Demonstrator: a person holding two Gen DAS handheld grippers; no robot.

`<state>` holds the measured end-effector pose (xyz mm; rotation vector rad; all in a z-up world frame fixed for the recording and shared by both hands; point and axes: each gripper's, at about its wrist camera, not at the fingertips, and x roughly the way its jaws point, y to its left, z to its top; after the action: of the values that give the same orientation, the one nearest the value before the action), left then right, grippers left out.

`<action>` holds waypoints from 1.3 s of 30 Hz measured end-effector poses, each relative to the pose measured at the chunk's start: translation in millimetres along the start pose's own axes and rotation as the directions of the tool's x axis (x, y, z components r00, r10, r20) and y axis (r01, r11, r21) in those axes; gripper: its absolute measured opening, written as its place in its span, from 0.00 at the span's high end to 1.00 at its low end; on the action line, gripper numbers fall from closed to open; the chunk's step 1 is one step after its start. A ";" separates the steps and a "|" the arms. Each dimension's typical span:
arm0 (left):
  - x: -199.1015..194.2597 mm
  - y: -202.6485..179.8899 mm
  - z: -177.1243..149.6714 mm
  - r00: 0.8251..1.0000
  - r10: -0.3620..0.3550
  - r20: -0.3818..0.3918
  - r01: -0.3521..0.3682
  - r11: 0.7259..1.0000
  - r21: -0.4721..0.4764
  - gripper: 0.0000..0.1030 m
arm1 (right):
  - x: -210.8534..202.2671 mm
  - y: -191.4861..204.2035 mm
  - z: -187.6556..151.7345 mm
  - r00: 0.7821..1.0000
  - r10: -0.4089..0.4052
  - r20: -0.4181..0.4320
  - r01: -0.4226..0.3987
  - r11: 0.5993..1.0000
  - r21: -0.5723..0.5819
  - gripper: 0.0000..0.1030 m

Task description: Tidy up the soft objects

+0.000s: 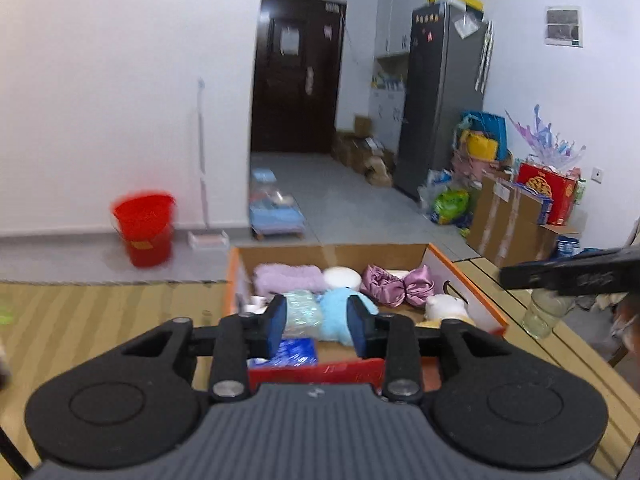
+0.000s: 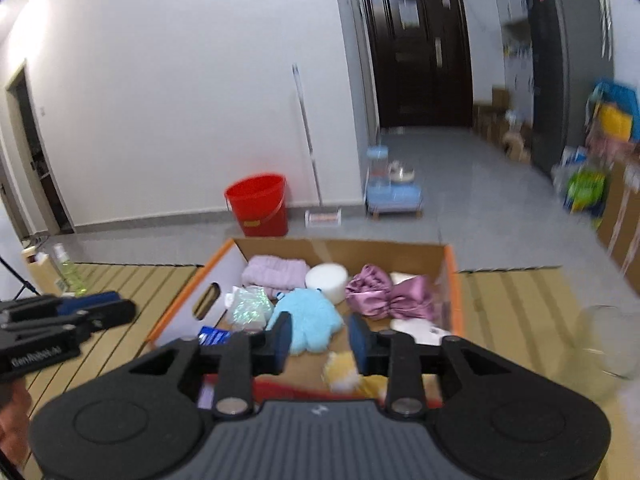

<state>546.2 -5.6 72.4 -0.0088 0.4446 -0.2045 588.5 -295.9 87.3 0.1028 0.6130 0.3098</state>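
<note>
An open cardboard box (image 1: 472,286) (image 2: 188,300) with orange edges sits on the wooden table and holds soft things: a lilac fluffy cloth (image 1: 288,278) (image 2: 274,272), a white round pad (image 1: 342,278) (image 2: 326,280), a purple satin bow (image 1: 396,284) (image 2: 390,294), a light blue plush (image 1: 334,314) (image 2: 310,322), a shiny iridescent pouch (image 1: 302,312) (image 2: 248,306), a white plush (image 1: 444,306) and a yellow plush (image 2: 340,370). My left gripper (image 1: 317,326) hovers open over the box's near end. My right gripper (image 2: 320,340) also hangs open above the box, empty.
A clear glass (image 2: 606,344) (image 1: 544,314) stands on the table right of the box. A green bottle (image 2: 70,270) is at the table's far left. On the floor beyond are a red bucket (image 1: 146,228) (image 2: 260,204), a blue pet feeder (image 2: 392,190) and cardboard boxes (image 1: 508,220).
</note>
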 end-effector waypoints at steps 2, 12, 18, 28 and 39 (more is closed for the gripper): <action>-45.7 -6.3 -13.9 0.999 0.020 0.045 -0.020 1.000 0.000 0.54 | -47.5 4.2 -15.9 0.999 -0.009 0.042 0.010 0.999 -0.032 0.55; -207.9 -43.3 -124.3 0.987 0.064 0.148 -0.059 0.998 -0.038 0.19 | -215.1 56.1 -146.8 0.976 0.037 0.216 0.000 0.986 -0.167 0.21; -243.2 -48.8 -175.0 0.993 0.094 0.077 -0.090 0.995 -0.046 0.15 | -251.8 59.0 -246.4 0.971 0.052 0.233 -0.050 0.999 -0.014 0.18; -214.2 -49.1 -172.9 0.995 0.091 0.039 -0.089 0.994 -0.055 0.09 | -240.1 46.8 -261.4 0.977 0.006 0.211 -0.016 0.999 0.046 0.18; -63.0 -75.6 -127.3 0.998 -0.058 -0.021 0.057 0.997 -0.061 0.41 | -119.0 -4.1 -208.5 0.993 0.019 0.121 -0.036 0.989 0.144 0.31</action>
<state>421.4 -62.5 -11.7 -0.0789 0.4731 -0.2477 376.6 -336.6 -17.9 0.2689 0.5159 0.2833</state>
